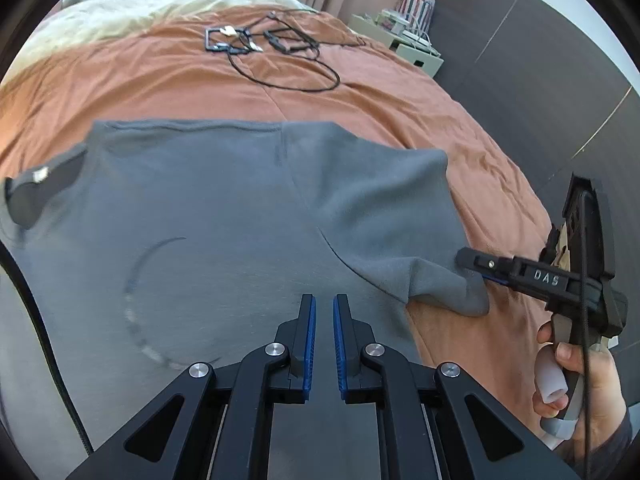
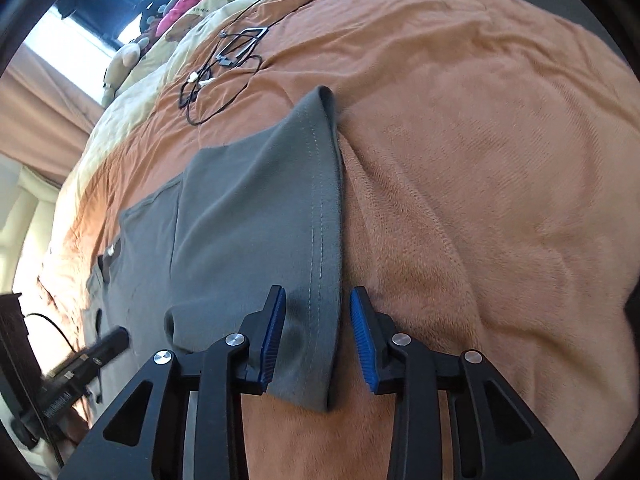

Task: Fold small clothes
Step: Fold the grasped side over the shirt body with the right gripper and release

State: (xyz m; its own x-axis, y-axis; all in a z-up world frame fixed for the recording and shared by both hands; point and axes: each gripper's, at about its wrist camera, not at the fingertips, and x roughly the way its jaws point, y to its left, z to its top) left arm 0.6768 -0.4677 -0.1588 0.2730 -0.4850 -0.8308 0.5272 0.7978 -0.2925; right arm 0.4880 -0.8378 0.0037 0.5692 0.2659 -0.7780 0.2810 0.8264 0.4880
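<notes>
A: A grey shirt [image 1: 208,216] is seen spread flat on the orange blanket [image 1: 360,92], cables [image 1: 276,52] lying well beyond it.

B: The right gripper [image 2: 318,340] is held wide apart, the sleeve [image 2: 308,208] hem between its pads, nothing pinched yet.

A: And the left gripper [image 1: 324,344] is held over the body cloth, jaws narrowly parted, nothing clamped.

B: The fabric is judged soft, light and limp; sagging is to be expected. The stitched hem is probably the firmest place to be taken hold of.

A: From the left wrist the collar and curved print are shown, hidden in the other view.

B: From the right wrist the double stitching is made plain, and the window [image 2: 80,20].
</notes>
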